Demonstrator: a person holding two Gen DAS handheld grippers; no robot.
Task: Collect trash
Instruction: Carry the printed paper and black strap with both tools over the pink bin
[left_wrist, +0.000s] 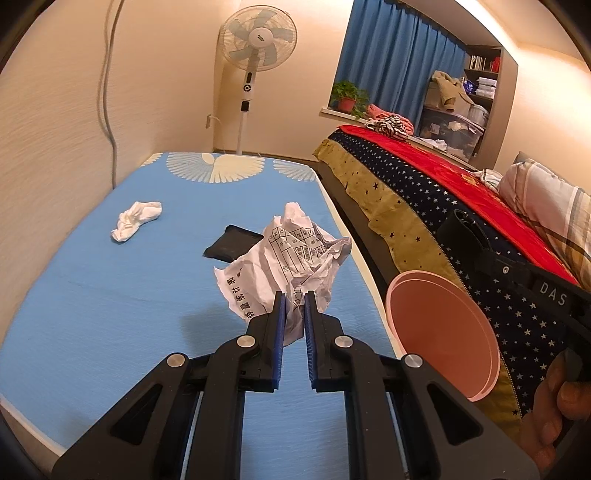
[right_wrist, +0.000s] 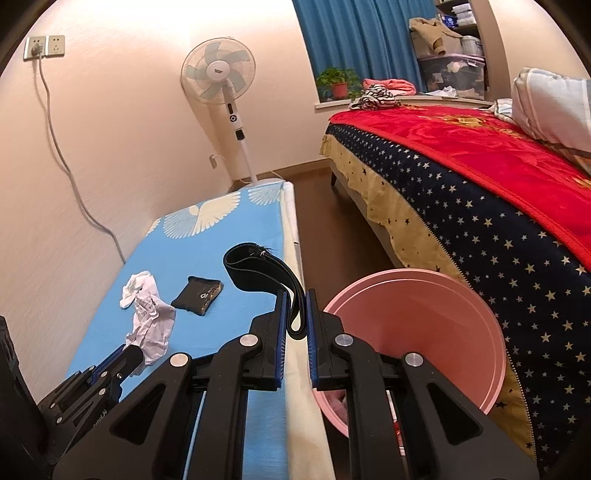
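Observation:
My left gripper (left_wrist: 294, 295) is shut on a crumpled printed paper (left_wrist: 291, 258) and holds it above the blue mat (left_wrist: 110, 314); it also shows in the right wrist view (right_wrist: 129, 349) with the paper (right_wrist: 151, 325). My right gripper (right_wrist: 294, 295) is shut on a black elastic band (right_wrist: 258, 269), held near the mat's right edge beside the pink bin (right_wrist: 417, 332). The bin (left_wrist: 443, 332) stands on the floor between mat and bed. A white crumpled tissue (left_wrist: 135, 219) and a black pouch (left_wrist: 231, 245) lie on the mat.
A bed with a starred blanket (right_wrist: 480, 206) fills the right side. A standing fan (left_wrist: 255, 48) is at the far end of the mat by the wall. A cable (right_wrist: 66, 170) hangs down the left wall. A potted plant (left_wrist: 347, 98) sits on the window sill.

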